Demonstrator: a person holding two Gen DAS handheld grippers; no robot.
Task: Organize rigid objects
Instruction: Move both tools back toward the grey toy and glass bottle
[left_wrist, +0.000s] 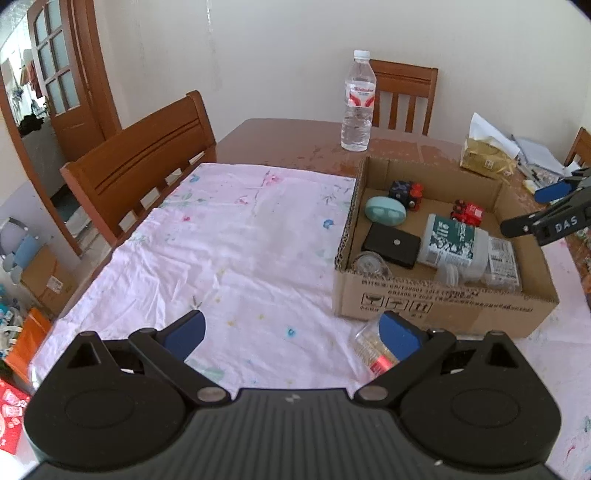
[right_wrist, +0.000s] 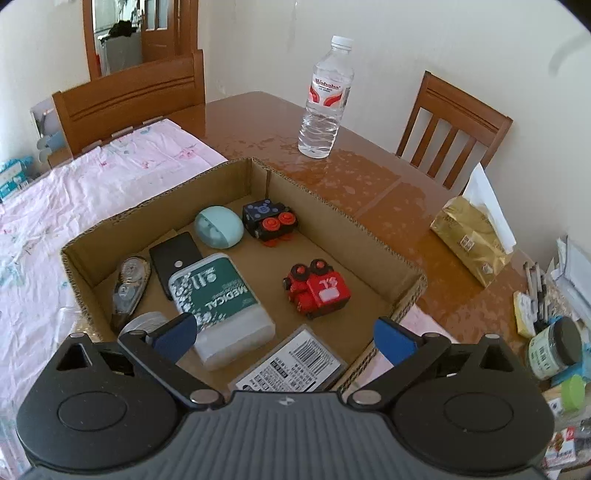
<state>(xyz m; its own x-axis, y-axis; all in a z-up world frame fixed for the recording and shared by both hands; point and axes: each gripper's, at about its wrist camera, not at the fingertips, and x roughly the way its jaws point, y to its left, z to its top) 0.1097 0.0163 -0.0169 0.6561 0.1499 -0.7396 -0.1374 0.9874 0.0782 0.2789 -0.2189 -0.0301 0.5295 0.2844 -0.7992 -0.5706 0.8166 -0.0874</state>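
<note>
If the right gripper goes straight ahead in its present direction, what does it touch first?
Probably the white MEDICAL container lying in the cardboard box, just beyond the open right gripper; depth is unclear.

The left gripper (left_wrist: 293, 332) hangs with jaws wide apart above the pink floral cloth (left_wrist: 229, 236) near the table's front edge. A clear plastic box (left_wrist: 371, 350) lies just beside its right finger. The cardboard box (left_wrist: 443, 306) holds a medical container (left_wrist: 452, 245), black case (left_wrist: 391, 245), teal case (left_wrist: 385, 211) and red toy (left_wrist: 468, 213). A water bottle (left_wrist: 357, 103) stands upright behind it.
</note>
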